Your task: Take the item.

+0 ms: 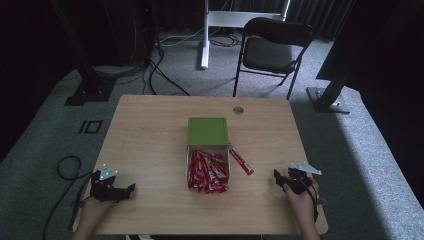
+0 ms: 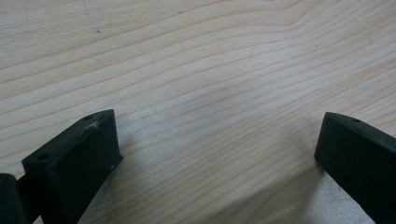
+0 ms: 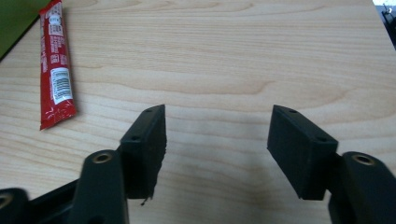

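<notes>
Red sachets (image 1: 207, 172) fill an open box (image 1: 190, 165) at the middle of the table (image 1: 150, 135), a little toward the near edge. The box's green lid (image 1: 208, 131) lies flat on the far side, touching the box. The sachets are piled loosely, some spilling over the near rim. One loose sachet (image 1: 241, 160) lies on the wood just beside the box's right side, slanting toward the near right.

The high view takes in the whole table, both hands, a black chair (image 1: 272, 50) beyond the far edge and a small round grommet (image 1: 238, 110) near that edge. The left gripper (image 1: 131, 189) rests by the near left corner, the right gripper (image 1: 275, 174) by the near right corner, both well apart from the box.

The right gripper view brings the loose sachet (image 3: 56, 65) close: white label and barcode readable as shapes, a sliver of green lid (image 3: 14, 21) at the upper left corner. Its jaws stand wide over bare wood, holding nothing.

The left gripper view gives plain wood grain between its own jaws, which are spread wide and empty.
</notes>
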The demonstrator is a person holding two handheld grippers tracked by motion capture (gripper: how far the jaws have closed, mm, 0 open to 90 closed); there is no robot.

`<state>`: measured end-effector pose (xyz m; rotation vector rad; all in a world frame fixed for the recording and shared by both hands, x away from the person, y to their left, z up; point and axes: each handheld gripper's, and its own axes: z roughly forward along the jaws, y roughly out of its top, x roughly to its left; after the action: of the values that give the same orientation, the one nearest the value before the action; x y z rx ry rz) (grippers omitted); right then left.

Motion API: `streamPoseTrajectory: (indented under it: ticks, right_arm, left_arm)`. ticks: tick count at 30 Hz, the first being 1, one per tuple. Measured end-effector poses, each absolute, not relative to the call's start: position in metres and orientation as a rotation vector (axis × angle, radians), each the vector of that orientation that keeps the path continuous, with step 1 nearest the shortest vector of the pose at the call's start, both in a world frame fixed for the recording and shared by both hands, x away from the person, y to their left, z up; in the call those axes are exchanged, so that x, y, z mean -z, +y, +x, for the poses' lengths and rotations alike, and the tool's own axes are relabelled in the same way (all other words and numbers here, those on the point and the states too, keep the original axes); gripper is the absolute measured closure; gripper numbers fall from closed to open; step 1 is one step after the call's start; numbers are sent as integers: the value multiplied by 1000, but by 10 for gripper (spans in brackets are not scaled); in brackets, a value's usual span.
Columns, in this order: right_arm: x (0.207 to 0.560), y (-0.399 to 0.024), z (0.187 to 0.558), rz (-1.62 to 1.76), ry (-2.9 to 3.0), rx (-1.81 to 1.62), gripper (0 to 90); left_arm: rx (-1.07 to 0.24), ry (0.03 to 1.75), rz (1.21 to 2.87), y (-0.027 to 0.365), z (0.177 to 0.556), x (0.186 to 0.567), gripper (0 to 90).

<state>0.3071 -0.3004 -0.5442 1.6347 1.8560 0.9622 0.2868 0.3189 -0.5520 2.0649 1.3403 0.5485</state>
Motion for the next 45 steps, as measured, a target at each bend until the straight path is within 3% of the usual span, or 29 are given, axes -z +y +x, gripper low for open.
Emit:
streamPoseTrajectory:
  ticks: [4, 5, 6, 45]
  right_arm:
    - [545, -303, 304, 1637, 1843, -950, 311]
    - [546, -306, 303, 1677, 1827, -949, 230]
    - [547, -308, 303, 1698, 1808, -947, 211]
    - [558, -310, 294, 1757, 1742, -771, 125]
  left_arm:
    - [-549, 1340, 2065, 319, 287, 552, 7]
    - [-548, 1340, 2065, 319, 287, 552, 7]
    - [-549, 1340, 2065, 319, 287, 552, 7]
    - [-549, 1340, 2066, 319, 287, 552, 7]
